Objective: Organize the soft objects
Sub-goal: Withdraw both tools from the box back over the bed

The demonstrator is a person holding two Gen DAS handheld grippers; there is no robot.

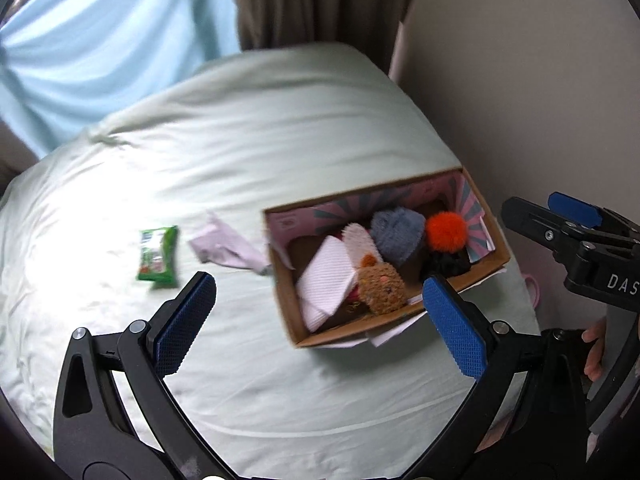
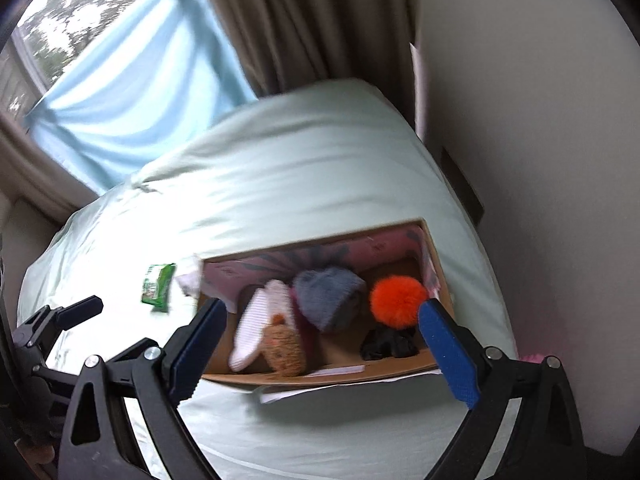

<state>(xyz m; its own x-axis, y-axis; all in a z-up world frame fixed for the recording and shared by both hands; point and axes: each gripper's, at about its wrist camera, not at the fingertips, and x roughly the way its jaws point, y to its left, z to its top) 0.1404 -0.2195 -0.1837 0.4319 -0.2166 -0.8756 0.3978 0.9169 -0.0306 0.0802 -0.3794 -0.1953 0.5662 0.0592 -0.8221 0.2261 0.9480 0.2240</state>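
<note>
A cardboard box (image 1: 396, 330) lies on a pale green bed (image 1: 240, 160); in the right wrist view the box (image 2: 320, 378) is seen too. It holds a pink-white ribbed cloth (image 1: 326, 280), a brown plush (image 1: 380, 288), a grey knit hat (image 1: 398, 236), an orange pompom (image 1: 446, 230) and a black item (image 1: 446, 264). A lilac cloth (image 1: 224, 246) lies on the bed left of the box. My left gripper (image 1: 320, 304) is open and empty above the bed. My right gripper (image 2: 320, 328) is open and empty above the box.
A green snack packet (image 1: 158, 254) lies on the bed left of the lilac cloth. A wall (image 1: 540, 80) stands to the right, brown and blue curtains (image 1: 312, 0) at the back. The right gripper's body (image 1: 576, 240) shows at the right edge.
</note>
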